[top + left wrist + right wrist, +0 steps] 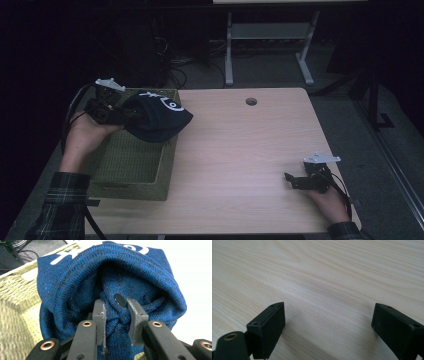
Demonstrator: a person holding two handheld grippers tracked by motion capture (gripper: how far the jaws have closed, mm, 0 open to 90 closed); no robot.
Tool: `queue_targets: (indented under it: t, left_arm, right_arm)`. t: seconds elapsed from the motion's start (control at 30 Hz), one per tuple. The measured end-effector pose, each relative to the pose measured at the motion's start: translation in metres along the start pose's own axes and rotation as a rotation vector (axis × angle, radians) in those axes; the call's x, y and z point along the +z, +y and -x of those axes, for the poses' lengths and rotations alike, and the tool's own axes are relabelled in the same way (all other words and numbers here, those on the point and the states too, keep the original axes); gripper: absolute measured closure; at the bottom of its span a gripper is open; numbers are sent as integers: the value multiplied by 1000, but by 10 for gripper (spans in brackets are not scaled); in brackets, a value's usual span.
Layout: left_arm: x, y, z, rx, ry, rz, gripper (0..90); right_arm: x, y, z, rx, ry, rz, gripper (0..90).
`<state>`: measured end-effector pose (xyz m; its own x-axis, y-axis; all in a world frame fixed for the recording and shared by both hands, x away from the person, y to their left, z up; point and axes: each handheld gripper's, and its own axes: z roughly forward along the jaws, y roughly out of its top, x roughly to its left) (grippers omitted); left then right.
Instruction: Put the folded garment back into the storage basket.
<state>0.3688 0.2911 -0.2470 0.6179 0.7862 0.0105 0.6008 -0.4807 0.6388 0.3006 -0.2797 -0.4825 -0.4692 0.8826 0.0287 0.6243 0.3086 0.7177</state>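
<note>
A: Between the left gripper (116, 312) jaws, centre-bottom of its own view, a bunched fold of the blue knit hat (110, 280) is pinched. Jaws narrow, pads pressing the fabric from both sides.

B: And the rest of the hat?

A: It balloons up and away from the fingertips, opening toward the camera, white lettering along the top edge. Long axis runs straight out from the jaws.

B: High view?

A: Upper left of frame. Left gripper (131, 116) points right, and the hat (160, 117) hangs off its tip over the far right corner of the woven basket (131, 167), part of it past the rim, above the table (235, 150).

B: So the basket is the relation that matters?

A: Yes. It sits below and toward the bottom left of the hat. Whether the hat is going in or coming out can't be told from this.

B: Right gripper (292, 181)?

A: Lower right, well apart from the hat. Jaws wide with nothing between them, low over bare wood. Left hand is clearly the nearer one.
</note>
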Motion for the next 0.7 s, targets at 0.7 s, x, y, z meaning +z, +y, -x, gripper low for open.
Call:
queue_targets:
  t: [0.7]
  left_arm:
    - [1, -57, -40, -150, 97, -11, 706]
  right_arm:
    - [0, 0, 0, 8, -5, -2, 114]
